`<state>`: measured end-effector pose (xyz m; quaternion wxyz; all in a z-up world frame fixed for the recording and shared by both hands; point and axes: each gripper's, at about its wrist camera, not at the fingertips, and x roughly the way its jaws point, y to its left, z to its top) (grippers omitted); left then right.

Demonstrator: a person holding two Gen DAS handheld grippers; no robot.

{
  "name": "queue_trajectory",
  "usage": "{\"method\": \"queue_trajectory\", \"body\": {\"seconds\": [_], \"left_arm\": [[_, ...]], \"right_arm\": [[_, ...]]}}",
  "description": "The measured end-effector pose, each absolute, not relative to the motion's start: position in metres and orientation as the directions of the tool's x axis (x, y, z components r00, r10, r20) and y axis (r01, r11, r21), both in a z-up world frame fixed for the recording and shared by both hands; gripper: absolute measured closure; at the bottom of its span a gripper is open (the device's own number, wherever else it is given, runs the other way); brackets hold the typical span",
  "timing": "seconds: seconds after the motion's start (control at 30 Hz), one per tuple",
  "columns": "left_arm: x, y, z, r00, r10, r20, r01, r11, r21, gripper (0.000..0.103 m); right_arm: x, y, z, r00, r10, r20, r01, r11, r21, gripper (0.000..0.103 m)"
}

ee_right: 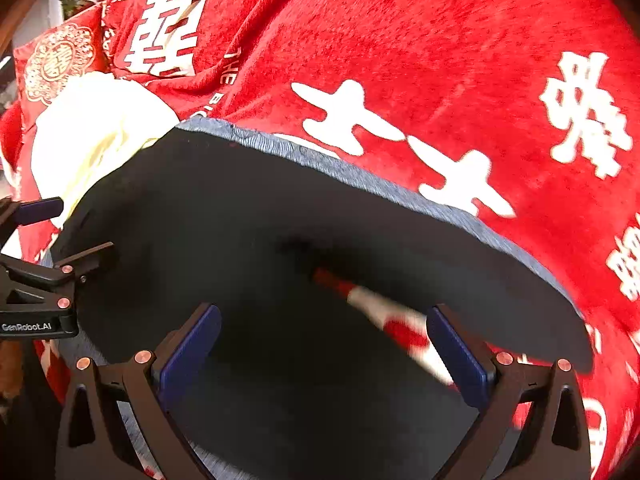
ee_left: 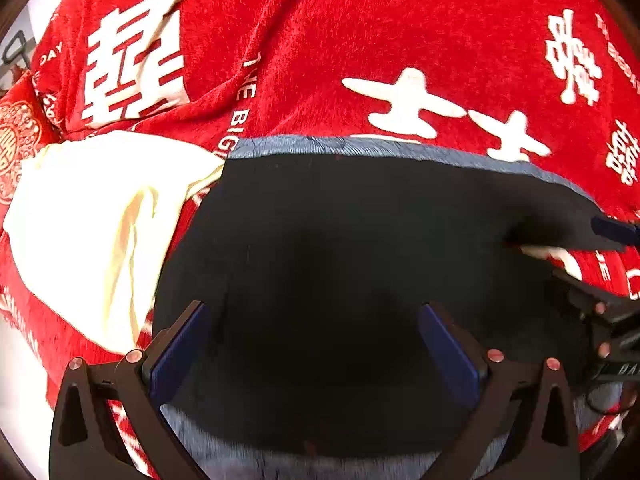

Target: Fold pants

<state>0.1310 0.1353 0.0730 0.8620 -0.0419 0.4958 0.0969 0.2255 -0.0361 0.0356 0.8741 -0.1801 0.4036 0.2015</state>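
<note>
Our left gripper (ee_left: 316, 344) and right gripper (ee_right: 324, 344) hover, fingers spread, over dark blue-hemmed pants (ee_left: 320, 240) on the red patterned blanket (ee_left: 360, 40). A one-sided grab could bunch the fold.

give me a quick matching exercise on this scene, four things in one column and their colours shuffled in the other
Things:
1. pants
2. blanket
3. waistband
4. cloth beside the pants

Colours:
A. cream
B. red with white characters
C. black
D. grey-blue ribbed

Pairs: 1-C, 2-B, 3-D, 4-A

Both the left gripper and the right gripper hang over the pants with jaws open.
</note>
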Motion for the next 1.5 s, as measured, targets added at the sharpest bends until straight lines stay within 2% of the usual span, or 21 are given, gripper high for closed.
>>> {"method": "queue_trajectory", "body": {"seconds": [0.23,0.53,0.63,0.73,0.87,0.9,0.93,1.0,1.07,1.1,1.2,1.27,1.3,1.33,1.43,1.5], "left_arm": [[0.18,0.146,0.056,0.457,0.082,-0.886,-0.207,0.978,-0.016,0.0],[0.203,0.157,0.03,0.44,0.056,-0.896,-0.21,0.977,-0.042,0.0],[0.201,0.155,0.025,0.453,0.061,-0.889,-0.186,0.982,-0.028,0.0],[0.2,0.152,0.023,0.461,0.072,-0.884,-0.179,0.984,-0.013,0.0],[0.202,0.156,0.024,0.457,0.047,-0.888,-0.174,0.984,-0.037,0.0],[0.204,0.159,0.026,0.454,0.028,-0.89,-0.169,0.984,-0.056,0.0],[0.207,0.163,0.028,0.454,0.006,-0.891,-0.167,0.983,-0.079,0.0],[0.217,0.175,0.032,0.459,-0.044,-0.887,-0.176,0.974,-0.139,0.0],[0.23,0.192,0.034,0.45,-0.093,-0.888,-0.197,0.96,-0.2,0.0],[0.241,0.203,0.034,0.445,-0.105,-0.889,-0.211,0.953,-0.218,0.0],[0.258,0.222,0.034,0.427,-0.061,-0.902,-0.259,0.948,-0.187,0.0],[0.262,0.23,0.032,0.419,-0.099,-0.903,-0.258,0.94,-0.223,0.0],[0.263,0.232,0.031,0.415,-0.112,-0.903,-0.253,0.939,-0.233,0.0],[0.264,0.234,0.031,0.414,-0.114,-0.903,-0.25,0.94,-0.234,0.0],[0.265,0.239,0.024,0.405,-0.165,-0.899,-0.232,0.933,-0.275,0.0],[0.267,0.244,0.016,0.384,-0.229,-0.894,-0.236,0.912,-0.335,0.0]], "right_arm": [[0.319,-0.022,0.029,0.466,0.312,-0.828,-0.622,0.781,-0.056,0.0],[0.394,0.03,-0.016,0.343,0.249,-0.906,-0.743,0.662,-0.099,0.0],[0.412,0.032,-0.028,0.285,0.257,-0.923,-0.768,0.637,-0.06,0.0],[0.43,0.028,-0.042,0.166,0.277,-0.946,-0.785,0.618,0.043,0.0],[0.44,0.022,-0.044,0.123,0.311,-0.943,-0.813,0.576,0.084,0.0],[0.44,0.021,-0.043,0.12,0.311,-0.943,-0.816,0.572,0.085,0.001],[0.439,0.021,-0.041,0.12,0.31,-0.943,-0.824,0.561,0.079,0.01],[0.432,0.021,-0.034,0.123,0.338,-0.933,-0.854,0.514,0.074,0.022],[0.433,0.021,-0.03,0.173,0.333,-0.927,-0.857,0.515,0.025,0.014],[0.437,0.021,-0.032,0.191,0.315,-0.93,-0.845,0.535,0.008,0.0],[0.446,0.017,-0.041,0.122,0.335,-0.934,-0.829,0.551,0.089,0.001],[0.44,0.017,-0.036,0.106,0.374,-0.921,-0.852,0.512,0.109,0.023],[0.436,0.017,-0.033,0.087,0.396,-0.914,-0.865,0.485,0.127,0.047],[0.434,0.018,-0.029,0.067,0.403,-0.913,-0.874,0.466,0.142,0.062],[0.424,0.027,-0.022,0.08,0.374,-0.924,-0.905,0.415,0.09,0.087],[0.411,0.03,-0.011,0.15,0.37,-0.917,-0.92,0.393,0.008,0.088]]}}
